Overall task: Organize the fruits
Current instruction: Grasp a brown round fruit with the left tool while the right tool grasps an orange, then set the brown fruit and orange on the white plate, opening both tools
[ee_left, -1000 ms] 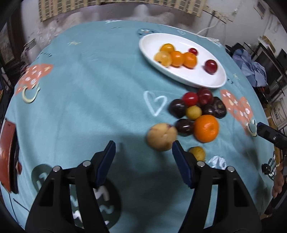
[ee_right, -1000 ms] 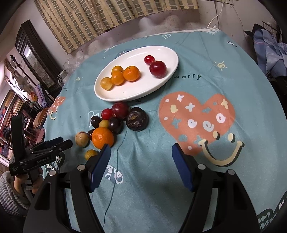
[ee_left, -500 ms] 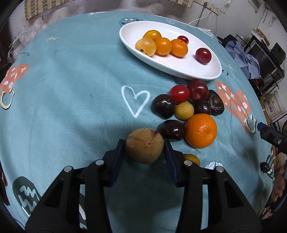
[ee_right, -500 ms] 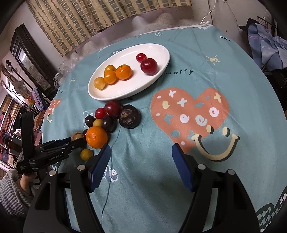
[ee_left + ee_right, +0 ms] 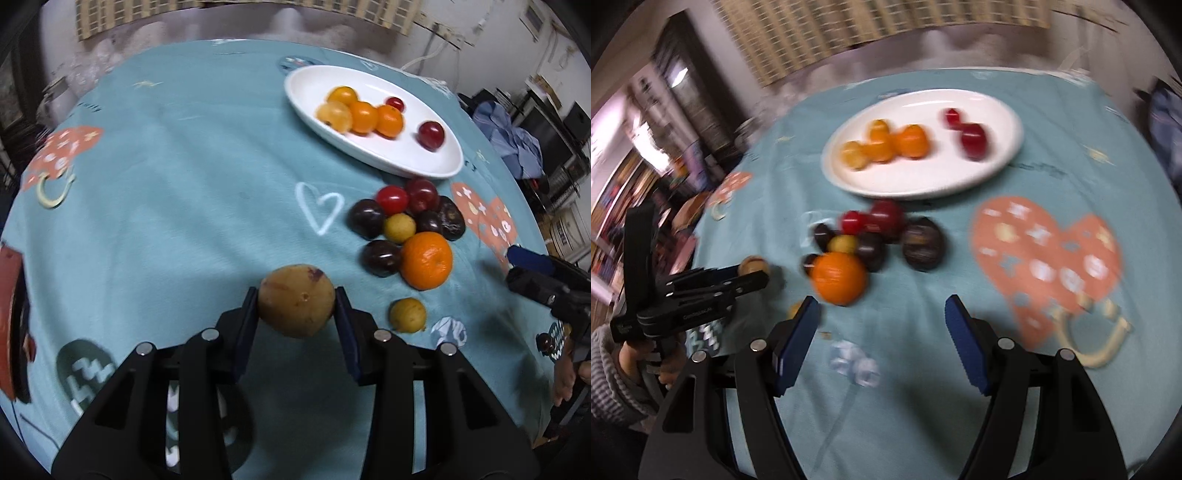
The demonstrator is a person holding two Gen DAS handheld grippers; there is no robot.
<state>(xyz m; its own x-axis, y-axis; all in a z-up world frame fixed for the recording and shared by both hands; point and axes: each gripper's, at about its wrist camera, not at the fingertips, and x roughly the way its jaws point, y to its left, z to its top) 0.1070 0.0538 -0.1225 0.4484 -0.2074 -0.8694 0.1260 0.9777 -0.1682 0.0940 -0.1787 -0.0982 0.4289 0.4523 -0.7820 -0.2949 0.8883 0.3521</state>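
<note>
My left gripper (image 5: 296, 295) holds a tan round fruit (image 5: 295, 312) between its blue pads, and the jaws are still closing on it, just above the teal cloth. To its right lies a pile with a big orange (image 5: 426, 260), dark plums (image 5: 380, 256), red fruits and a small yellow fruit (image 5: 407, 314). The white oval plate (image 5: 369, 155) further back carries several orange fruits and two red ones. My right gripper (image 5: 882, 302) is open with nothing between its fingers, just short of the big orange (image 5: 839, 277). The right wrist view is blurred.
The round table is covered by a teal cloth (image 5: 184, 166) with printed hearts and mushrooms. A person's hand and grey sleeve (image 5: 613, 373) hold the left gripper at the left. Furniture and a blue garment (image 5: 509, 140) stand beyond the table's right edge.
The left jaws, open around the tan fruit a second ago, have closed onto it. The right gripper has shifted toward the fruit pile and rolled slightly.
</note>
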